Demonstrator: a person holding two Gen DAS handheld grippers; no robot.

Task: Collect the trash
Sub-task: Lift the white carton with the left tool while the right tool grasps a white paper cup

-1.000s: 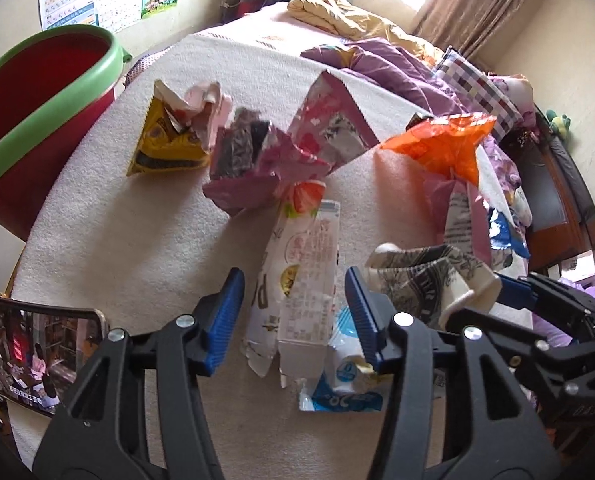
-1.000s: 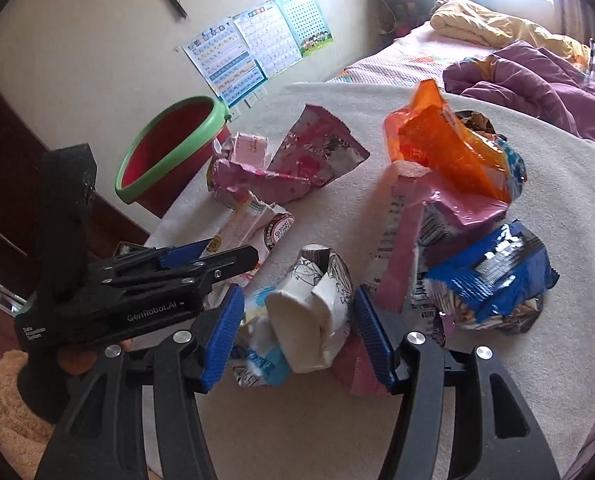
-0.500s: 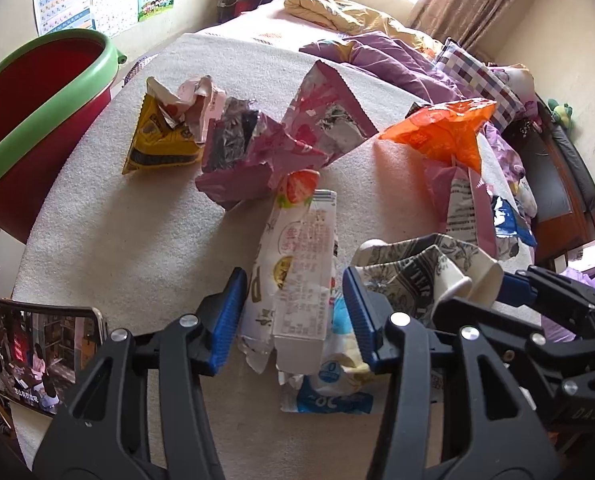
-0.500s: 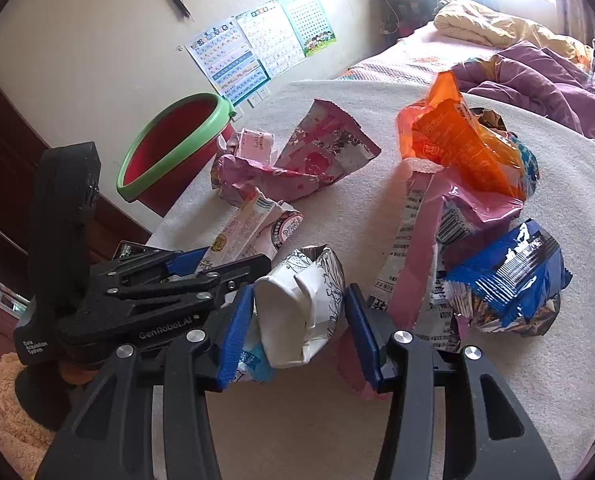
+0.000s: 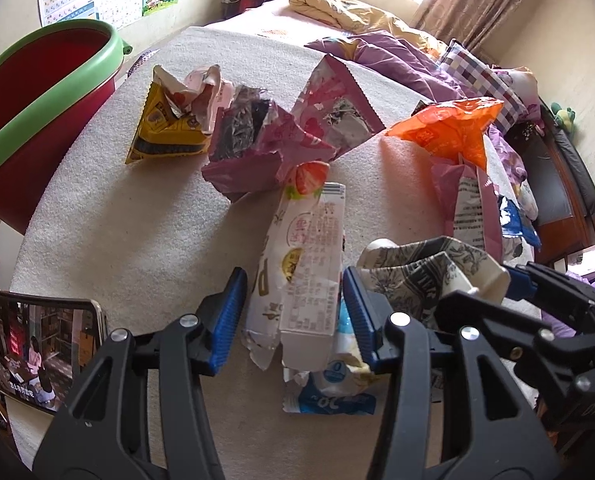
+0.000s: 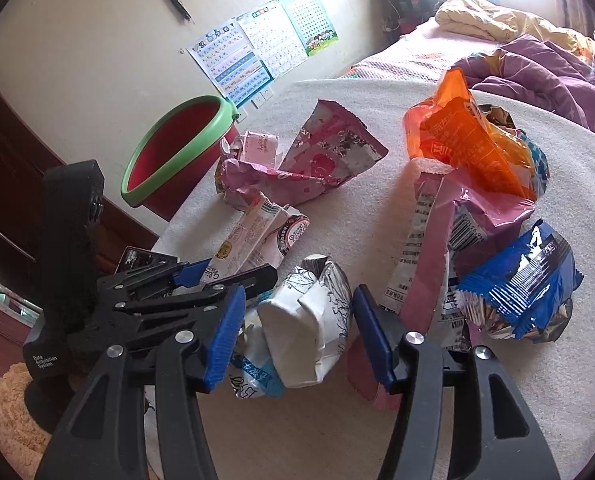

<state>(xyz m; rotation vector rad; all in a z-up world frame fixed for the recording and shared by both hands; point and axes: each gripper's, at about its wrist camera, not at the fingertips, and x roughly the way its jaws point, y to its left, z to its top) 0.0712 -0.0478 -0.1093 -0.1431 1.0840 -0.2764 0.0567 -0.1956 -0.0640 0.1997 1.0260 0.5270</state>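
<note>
Both grippers are down among the litter on the cream-covered table [image 5: 109, 216]. The left gripper [image 5: 293, 304] has its blue jaws apart, straddling the flattened strawberry milk carton [image 5: 309, 256], which lies lengthwise at centre frame in the left wrist view; neither pad visibly presses it. Under the carton's near end a blue-and-white wrapper [image 5: 329, 396] pokes out toward the bottom of the frame.

Over on the right wrist view, the right gripper [image 6: 297, 320] is spread wide too, jaws flanking the crumpled black-and-white paper cup [image 6: 309, 320] at lower centre, with gaps showing on both sides. That same cup [image 5: 429, 272] sits right of centre in the left view, just beside the left gripper's right finger.

More trash across the middle of the left view: a yellow snack bag [image 5: 165, 128] upper left, a torn pink wrapper [image 5: 265, 152] at centre, an orange bag [image 5: 449, 132] upper right. A blue chip bag [image 6: 525, 284] lies at right in the right view, beside a long pink wrapper [image 6: 425, 248].

The red bin with a green rim [image 5: 37, 96] stands at the left edge, off the table's side. A phone [image 5: 37, 340] glows lower left.
</note>
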